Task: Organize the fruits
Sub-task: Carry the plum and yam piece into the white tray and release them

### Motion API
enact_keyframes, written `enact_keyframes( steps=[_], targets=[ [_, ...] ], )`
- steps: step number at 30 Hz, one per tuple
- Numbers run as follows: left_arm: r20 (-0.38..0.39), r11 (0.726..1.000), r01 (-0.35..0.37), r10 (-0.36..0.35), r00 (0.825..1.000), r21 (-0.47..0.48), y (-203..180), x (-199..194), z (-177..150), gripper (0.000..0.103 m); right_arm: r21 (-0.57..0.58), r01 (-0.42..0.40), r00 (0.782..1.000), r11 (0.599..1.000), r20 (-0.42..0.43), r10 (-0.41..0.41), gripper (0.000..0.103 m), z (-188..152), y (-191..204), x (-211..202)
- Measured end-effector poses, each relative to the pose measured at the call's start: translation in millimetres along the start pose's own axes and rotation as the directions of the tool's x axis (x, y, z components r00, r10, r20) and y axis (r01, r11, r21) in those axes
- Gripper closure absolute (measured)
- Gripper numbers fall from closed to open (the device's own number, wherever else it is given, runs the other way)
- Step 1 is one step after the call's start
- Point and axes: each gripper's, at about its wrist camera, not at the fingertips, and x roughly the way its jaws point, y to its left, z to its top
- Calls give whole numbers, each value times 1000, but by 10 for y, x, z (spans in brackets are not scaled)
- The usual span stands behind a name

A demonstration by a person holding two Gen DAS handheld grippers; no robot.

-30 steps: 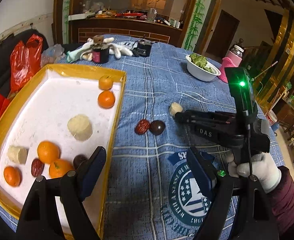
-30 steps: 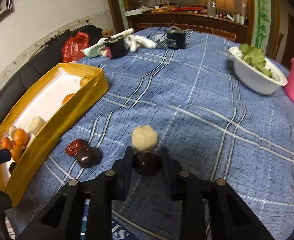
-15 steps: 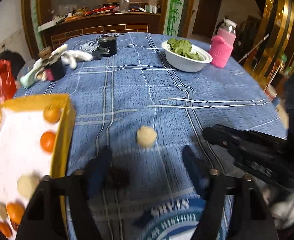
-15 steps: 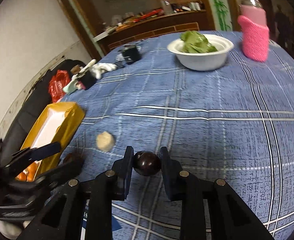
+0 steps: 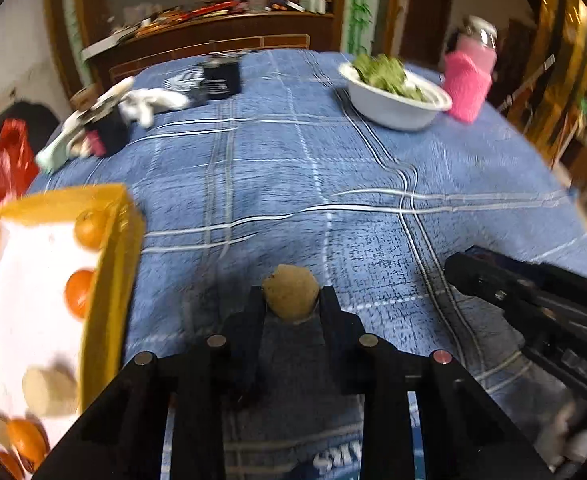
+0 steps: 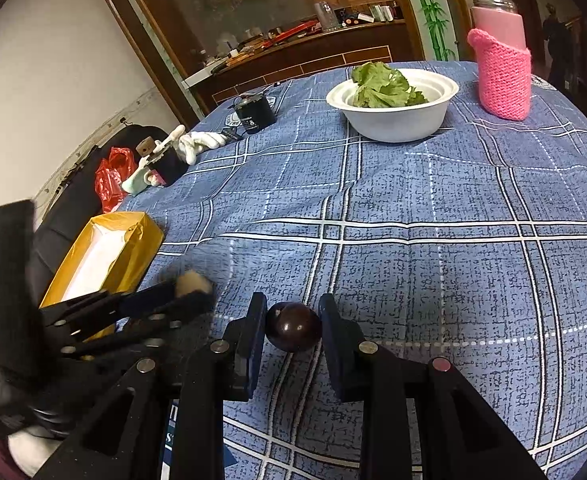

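A: While the pale fruit (image 5: 290, 295) is clamped between the left gripper (image 5: 289, 300) fingers, what is held right?
B: Dark fruit (image 6: 293, 326), pinched between the right gripper (image 6: 292, 326) fingertips. Box (image 5: 111, 280) is seen left of the left fingers.

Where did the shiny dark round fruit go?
In the right wrist view, the dark fruit sits low in the middle, pinched by the right gripper over the blue tablecloth.

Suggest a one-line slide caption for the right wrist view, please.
Right gripper clamps a dark round fruit above the blue plaid tablecloth.
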Motion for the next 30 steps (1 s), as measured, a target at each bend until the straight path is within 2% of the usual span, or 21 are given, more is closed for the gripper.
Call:
enact_keyframes(
  steps=[4,8,10,13,16,19,23,27,30],
  targets=[
    [30,992,75,-72,997,-106,258,-327,-154,76,8,15,1000,1000,10,-15,74,-5,-32,-7],
    [80,975,91,-76,994,-201,635,-713,-374,76,-2,27,1000,1000,15,-27,74,-29,-3,-5],
    [107,966,68,-43,993,-250,879,-922,-496,76,-21,28,999,999,16,-28,74,-56,53,-4],
    [127,949,-6,48,991,-316,1283,-1165,-652,76,-46,28,1000,999,13,-28,74,-105,193,-13],
    [118,920,-68,122,986,-385,1686,-1271,-791,76,-78,-11,1000,997,13,12,73,-155,465,-94],
    [92,889,-98,155,984,-448,2032,-1250,-892,76,-98,-115,993,988,-30,113,73,-196,835,-105],
    [78,881,-105,158,984,-462,2246,-1163,-934,76,-211,-184,981,960,-101,166,73,-194,1510,28],
    [65,877,-102,150,987,-470,2380,-1061,-933,76,-268,-238,965,934,-173,196,72,-206,2061,282],
    [75,870,-79,131,989,-487,2466,-1086,-976,73,-312,-230,966,922,-191,177,72,-256,2330,428]
  ],
)
